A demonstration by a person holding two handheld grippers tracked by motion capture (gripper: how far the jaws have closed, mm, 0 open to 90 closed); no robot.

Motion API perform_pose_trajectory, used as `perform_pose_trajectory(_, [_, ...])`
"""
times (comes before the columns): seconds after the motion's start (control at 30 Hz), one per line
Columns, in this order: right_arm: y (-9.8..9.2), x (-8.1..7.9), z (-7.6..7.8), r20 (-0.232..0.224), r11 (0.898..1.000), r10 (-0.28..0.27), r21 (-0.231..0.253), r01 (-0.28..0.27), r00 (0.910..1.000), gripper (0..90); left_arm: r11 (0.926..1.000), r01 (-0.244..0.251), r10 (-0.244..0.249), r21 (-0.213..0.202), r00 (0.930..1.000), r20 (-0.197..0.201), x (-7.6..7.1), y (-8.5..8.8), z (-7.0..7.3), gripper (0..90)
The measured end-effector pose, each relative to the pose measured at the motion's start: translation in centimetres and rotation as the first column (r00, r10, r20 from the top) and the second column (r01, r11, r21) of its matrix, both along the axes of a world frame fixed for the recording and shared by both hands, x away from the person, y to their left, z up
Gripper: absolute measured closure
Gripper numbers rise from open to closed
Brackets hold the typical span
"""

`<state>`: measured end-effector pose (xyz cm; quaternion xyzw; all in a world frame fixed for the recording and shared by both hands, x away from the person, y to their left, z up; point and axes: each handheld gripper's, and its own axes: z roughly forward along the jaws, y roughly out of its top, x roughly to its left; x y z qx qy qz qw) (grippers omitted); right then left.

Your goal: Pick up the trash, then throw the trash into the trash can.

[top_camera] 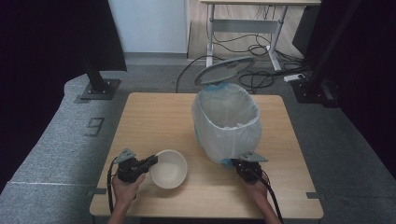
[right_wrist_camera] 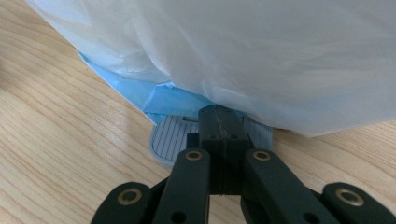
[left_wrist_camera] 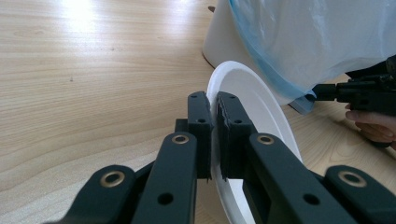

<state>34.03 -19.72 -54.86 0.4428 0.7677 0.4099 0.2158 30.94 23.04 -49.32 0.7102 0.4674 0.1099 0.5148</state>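
Smoothly round white bowl (top_camera: 168, 168) — crinkled plastic liner (top_camera: 227, 122) on pedal bin (left_wrist_camera: 224, 42).

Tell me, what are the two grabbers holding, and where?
The left gripper pinches the white bowl by its rim. The right gripper, shut, holds nothing; it presses the bin's pedal.

- The desk (top_camera: 154, 112) is pale wood with a fine grain, smooth and lightly glossy (light glares off it in the left gripper view).
- The bowl (top_camera: 169, 169) looks like smooth white plastic or ceramic, matt to faintly shiny; I cannot tell which.
- The bin liner (top_camera: 229, 122) is thin, translucent white plastic film, crinkled, with a blue film (right_wrist_camera: 168, 100) beneath it.
- The pedal (right_wrist_camera: 170, 140) is grey plastic with ribbed grooves.
- Each hand-held gripper, left (left_wrist_camera: 212, 109) and right (right_wrist_camera: 219, 112), is matt black plastic with brass-coloured pivot rings.
- The floor (top_camera: 56, 140) is rough grey carpet.
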Motion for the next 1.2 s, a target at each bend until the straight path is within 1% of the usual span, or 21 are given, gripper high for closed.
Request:
perform_pose_trajectory(0.13, [0.0,0.0,0.0,0.000,1.000,0.000,0.000,0.000,1.0000,89.5,1.0000,0.000,0.000,0.001,1.0000,0.003,-0.1,0.0,0.1,85.1])
perform_pose_trajectory(0.37, [0.0,0.0,0.0,-0.001,1.000,0.002,0.003,-0.002,1.0000,89.6,0.9999,0.005,-0.005,-0.009,0.9999,0.011,-0.2,0.0,0.4,85.1])
perform_pose_trajectory(0.53, [0.0,0.0,0.0,0.001,1.000,0.000,-0.001,0.000,1.0000,89.5,0.9997,0.010,-0.010,-0.022,0.9997,0.024,-0.4,0.1,1.1,85.1])
perform_pose_trajectory(0.63, [0.1,-0.1,0.0,0.010,1.000,-0.001,-0.012,0.001,0.9999,89.6,0.9997,0.019,-0.018,-0.014,0.9987,0.047,-0.7,-0.1,1.7,85.1])
perform_pose_trajectory(0.7, [0.1,0.0,0.0,0.009,1.000,-0.001,-0.009,0.001,1.0000,89.5,0.9996,0.024,-0.023,-0.015,0.9980,0.059,-0.7,-0.3,2.2,85.1])
perform_pose_trajectory(0.8, [0.0,0.0,0.0,0.006,1.000,0.000,-0.005,0.000,1.0000,89.5,0.9995,0.029,-0.029,-0.010,0.9974,0.066,-0.7,-0.5,2.6,85.1])
perform_pose_trajectory(0.97, [0.0,0.0,0.0,0.007,1.000,-0.001,-0.006,0.001,1.0000,89.6,0.9988,0.044,-0.042,-0.022,0.9962,0.076,-0.6,-0.7,3.6,85.1])
perform_pose_trajectory(1.07, [0.0,-0.1,0.0,0.003,1.000,-0.003,-0.003,0.003,1.0000,89.5,0.9981,0.058,-0.056,-0.020,0.9943,0.091,-0.6,-1.1,4.6,85.1])
perform_pose_trajectory(1.2, [-0.1,-0.1,0.0,-0.001,1.000,-0.001,0.002,0.001,1.0000,89.5,0.9966,0.078,-0.075,-0.027,0.9909,0.112,-0.7,-1.5,5.9,85.1])
